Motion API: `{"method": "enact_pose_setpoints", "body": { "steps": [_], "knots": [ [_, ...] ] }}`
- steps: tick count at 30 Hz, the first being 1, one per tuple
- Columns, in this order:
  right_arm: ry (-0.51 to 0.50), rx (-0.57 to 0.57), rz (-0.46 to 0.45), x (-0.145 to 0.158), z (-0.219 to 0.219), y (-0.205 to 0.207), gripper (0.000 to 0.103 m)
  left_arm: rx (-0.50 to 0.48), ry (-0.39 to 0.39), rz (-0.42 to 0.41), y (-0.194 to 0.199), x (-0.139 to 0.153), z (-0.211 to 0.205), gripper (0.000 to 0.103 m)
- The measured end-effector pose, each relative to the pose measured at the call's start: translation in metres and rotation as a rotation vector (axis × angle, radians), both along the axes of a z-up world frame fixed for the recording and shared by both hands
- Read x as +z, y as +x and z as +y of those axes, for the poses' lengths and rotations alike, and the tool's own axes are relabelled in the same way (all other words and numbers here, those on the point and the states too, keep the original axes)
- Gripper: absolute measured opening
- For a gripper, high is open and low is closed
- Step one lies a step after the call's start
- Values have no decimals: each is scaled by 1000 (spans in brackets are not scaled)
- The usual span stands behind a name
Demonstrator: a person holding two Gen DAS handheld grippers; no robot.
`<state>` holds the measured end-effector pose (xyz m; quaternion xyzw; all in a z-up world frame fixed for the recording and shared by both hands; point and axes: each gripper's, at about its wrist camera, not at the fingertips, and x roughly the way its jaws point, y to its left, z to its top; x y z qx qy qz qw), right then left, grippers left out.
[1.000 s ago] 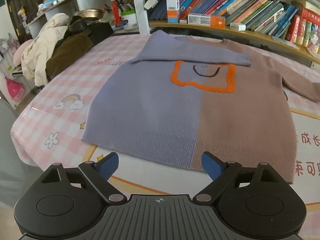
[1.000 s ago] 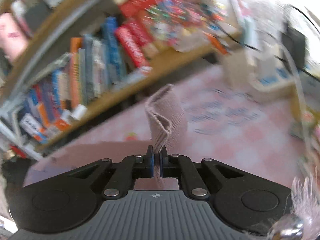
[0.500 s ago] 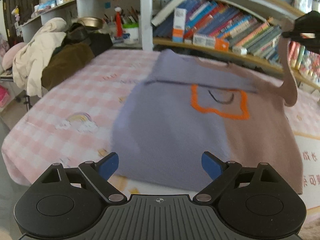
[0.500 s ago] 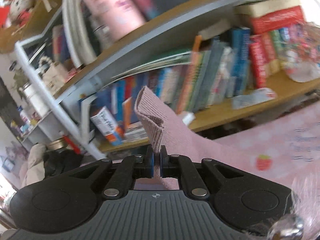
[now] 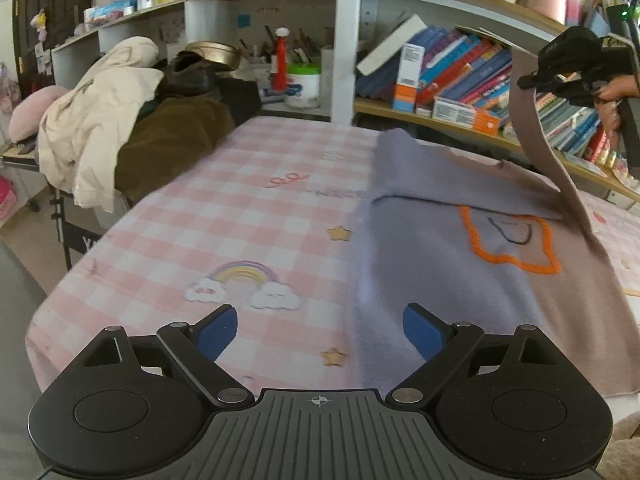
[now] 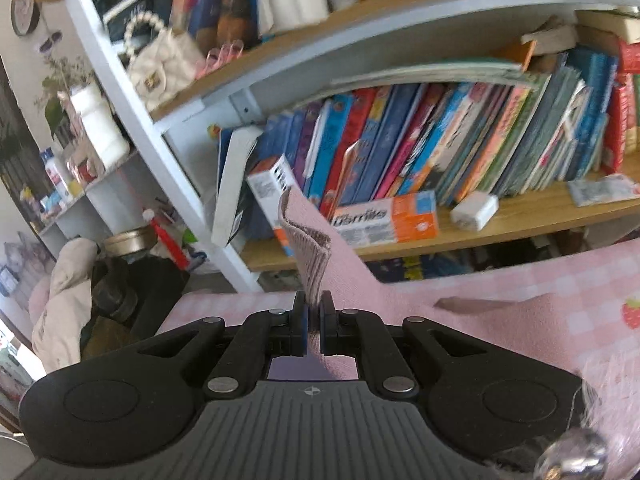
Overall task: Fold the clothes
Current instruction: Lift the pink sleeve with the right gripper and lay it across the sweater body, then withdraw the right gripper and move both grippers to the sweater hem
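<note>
Sweater (image 5: 460, 280) on pink checked bedspread (image 5: 240, 216)

each black matte plastic two-finger left gripper (image 5: 320, 330) and right gripper (image 6: 314, 330) has a ribbed grey central deck with a small crosshair mark, round silver pivot screws, angled linkage arms, and blue pads (image 5: 218, 330) on its fingertips.

The right gripper (image 6: 313, 330) carried the brown sleeve (image 5: 540, 132) up off the bed and across the sweater (image 5: 460, 264). The left gripper (image 5: 320, 330) drifted leftward.
</note>
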<state>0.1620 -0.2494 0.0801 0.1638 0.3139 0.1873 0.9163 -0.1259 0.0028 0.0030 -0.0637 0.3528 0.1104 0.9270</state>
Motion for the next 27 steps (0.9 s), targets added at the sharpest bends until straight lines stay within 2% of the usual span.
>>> {"method": "enact_pose_setpoints", "body": {
  "steps": [11,16,18,19,20,21,27],
  "knots": [
    [-92,17,140,-62,53,15,5,20,-6,18,-10,-4,36,92],
    [-142,63,178,-78,72,14,5,17,-10,23,-10,-5,42,92],
    [-171,92,188,-83,80,12,12,7,-9,20,-9,-5,41,92],
    [-176,111,188,-84,82,9,21,1,-8,17,-9,-4,41,92],
    [-182,130,187,-84,84,6,45,-6,-7,14,-8,-4,40,92],
    [-187,149,187,-85,85,3,57,-12,-7,11,-7,-4,40,92],
    [-197,239,180,-82,84,-25,58,-56,-21,-5,3,-4,34,92]
  ]
}}
